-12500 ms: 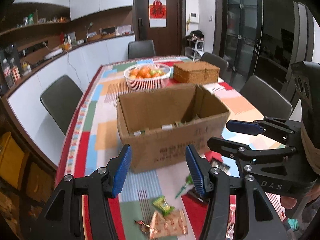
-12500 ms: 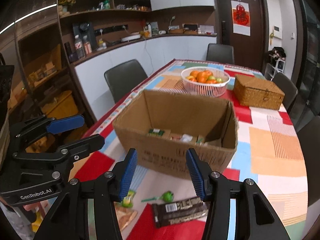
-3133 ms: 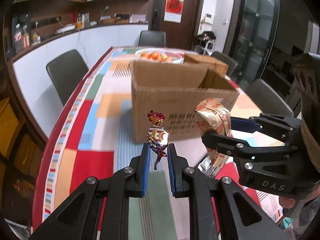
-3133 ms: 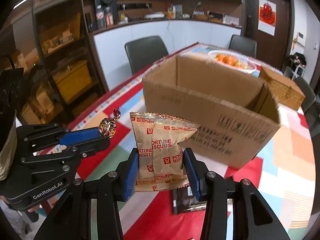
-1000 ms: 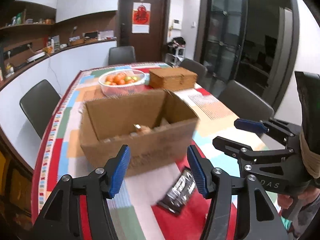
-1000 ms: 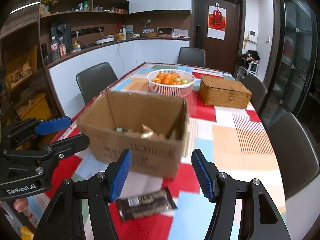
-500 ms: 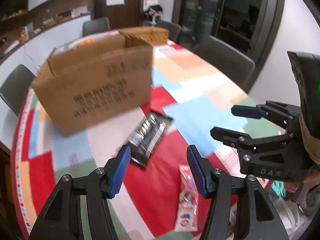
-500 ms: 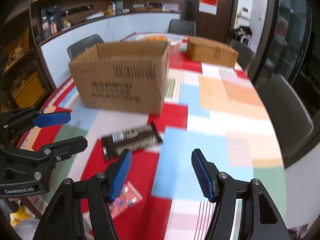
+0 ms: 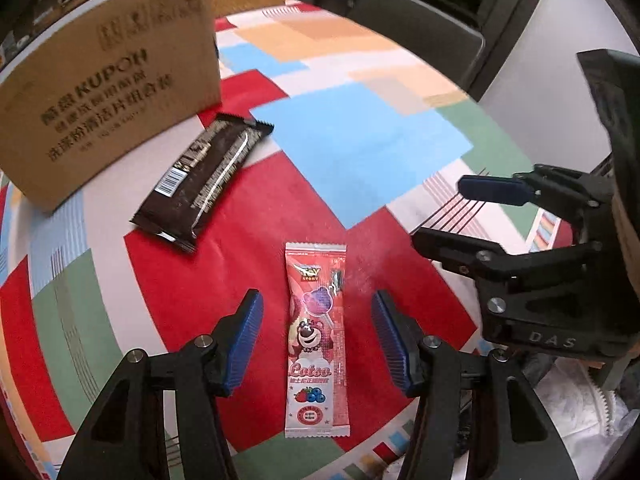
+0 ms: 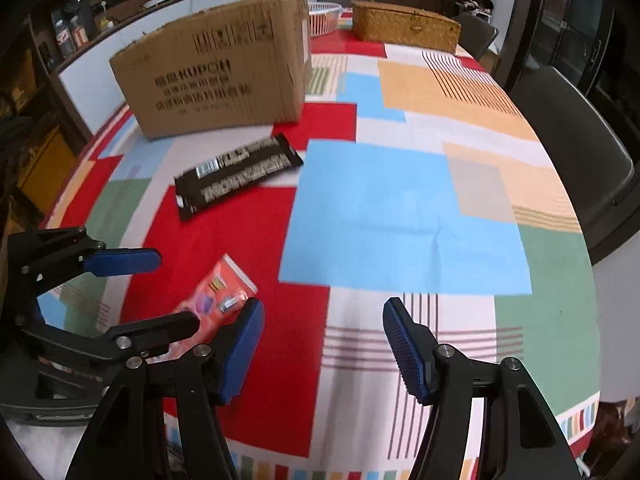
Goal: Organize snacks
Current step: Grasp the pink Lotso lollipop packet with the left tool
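A red Lotso snack packet (image 9: 316, 280) lies flat on the patchwork tablecloth near the table's front edge. My left gripper (image 9: 319, 336) hangs over it, open, with the packet between the blue pads (image 9: 244, 340) and neither pad touching it. In the right wrist view the same packet (image 10: 224, 292) shows partly behind the left gripper (image 10: 176, 292). My right gripper (image 10: 324, 332) is open and empty over bare cloth to the right; it also shows as the right gripper (image 9: 438, 214). A black snack bar (image 9: 204, 184) (image 10: 240, 172) lies in front of the cardboard box (image 9: 108, 76) (image 10: 224, 68).
A wicker box (image 10: 404, 26) and a white basket (image 10: 324, 16) stand behind the cardboard box. A dark chair (image 10: 580, 152) is at the table's right side. The table's front edge (image 10: 360, 464) runs just below both grippers.
Both grippers have dropped and tipped down toward the table's front. The box's inside is no longer seen. The red packet has come between the left jaws.
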